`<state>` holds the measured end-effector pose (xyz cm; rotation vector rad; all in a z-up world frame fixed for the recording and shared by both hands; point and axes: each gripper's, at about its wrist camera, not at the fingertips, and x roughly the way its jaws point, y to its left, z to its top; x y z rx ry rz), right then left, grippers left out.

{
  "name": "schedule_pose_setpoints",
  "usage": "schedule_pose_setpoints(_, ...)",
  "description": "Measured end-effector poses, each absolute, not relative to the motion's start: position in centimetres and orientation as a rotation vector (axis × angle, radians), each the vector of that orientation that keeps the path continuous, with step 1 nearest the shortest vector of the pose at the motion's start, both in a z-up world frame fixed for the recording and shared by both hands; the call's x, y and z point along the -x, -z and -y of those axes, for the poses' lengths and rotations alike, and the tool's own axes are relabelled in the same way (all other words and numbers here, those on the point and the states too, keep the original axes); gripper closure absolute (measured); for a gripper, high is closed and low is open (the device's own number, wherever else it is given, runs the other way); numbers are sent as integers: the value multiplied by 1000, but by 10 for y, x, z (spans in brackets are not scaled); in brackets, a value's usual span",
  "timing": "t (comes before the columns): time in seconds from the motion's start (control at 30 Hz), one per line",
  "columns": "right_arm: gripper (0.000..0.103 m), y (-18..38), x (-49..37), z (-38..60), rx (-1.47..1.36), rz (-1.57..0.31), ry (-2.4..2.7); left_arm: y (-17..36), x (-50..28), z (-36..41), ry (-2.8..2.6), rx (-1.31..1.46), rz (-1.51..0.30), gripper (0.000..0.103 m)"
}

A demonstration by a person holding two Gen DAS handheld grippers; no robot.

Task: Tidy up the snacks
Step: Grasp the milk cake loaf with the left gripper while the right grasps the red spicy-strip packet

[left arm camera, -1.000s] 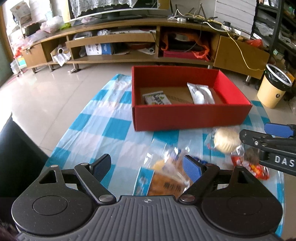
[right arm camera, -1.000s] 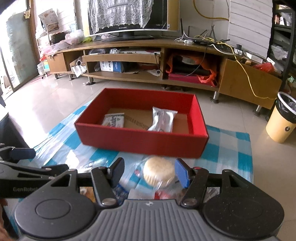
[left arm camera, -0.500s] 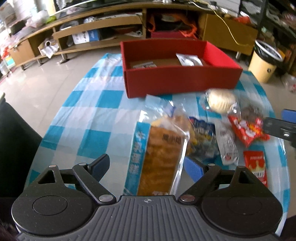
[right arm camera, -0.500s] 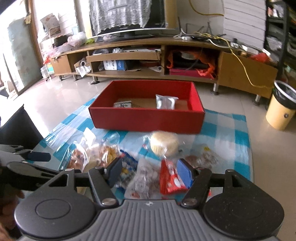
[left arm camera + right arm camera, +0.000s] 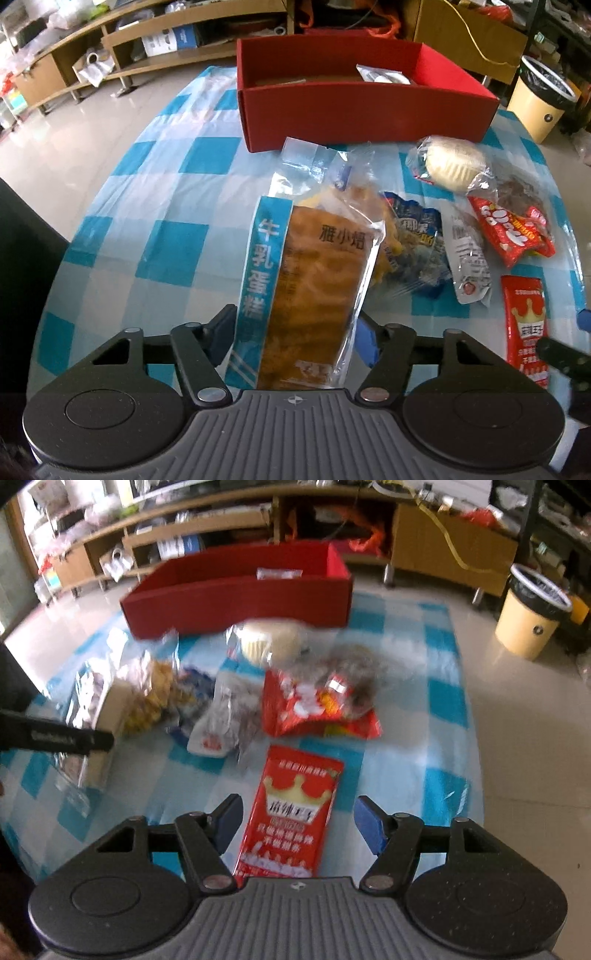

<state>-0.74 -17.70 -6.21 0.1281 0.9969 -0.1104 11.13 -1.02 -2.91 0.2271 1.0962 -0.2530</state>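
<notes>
Both claws are spread wide: left gripper (image 5: 293,338) straddles the cake bag (image 5: 314,284), right gripper (image 5: 298,821) the red packet (image 5: 291,812), presumably lining up grabs for the red box (image 5: 354,107) at the table's far edge.

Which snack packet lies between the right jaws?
The flat red crown packet, lying lengthwise between the open jaws of the right gripper. The other red bag is crumpled, farther toward the box.
</notes>
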Motion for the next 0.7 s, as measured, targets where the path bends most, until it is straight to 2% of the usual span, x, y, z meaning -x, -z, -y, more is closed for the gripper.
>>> schedule_pose_setpoints(0.13,37,89,-4,170,-112,-1089,119,28,-110,11,257,-235,-1092,34)
schedule_pose_setpoints(0.2,33,98,-5,168,-125,-1100,114,29,-110,10,261,-237,-1092,33)
schedule_pose_setpoints(0.3,36,97,-4,166,-103,-1093,101,36,-114,12,261,-242,-1121,28)
schedule_pose_setpoints(0.37,44,96,-3,167,-94,-1089,92,43,-115,15,258,-263,-1143,26)
schedule_pose_setpoints(0.57,54,90,2,170,-125,-1079,54,46,-112,12,266,-262,-1176,34)
schedule_pose_setpoints(0.7,55,83,1,172,-166,-1050,23,41,-113,0,276,-187,-1201,36)
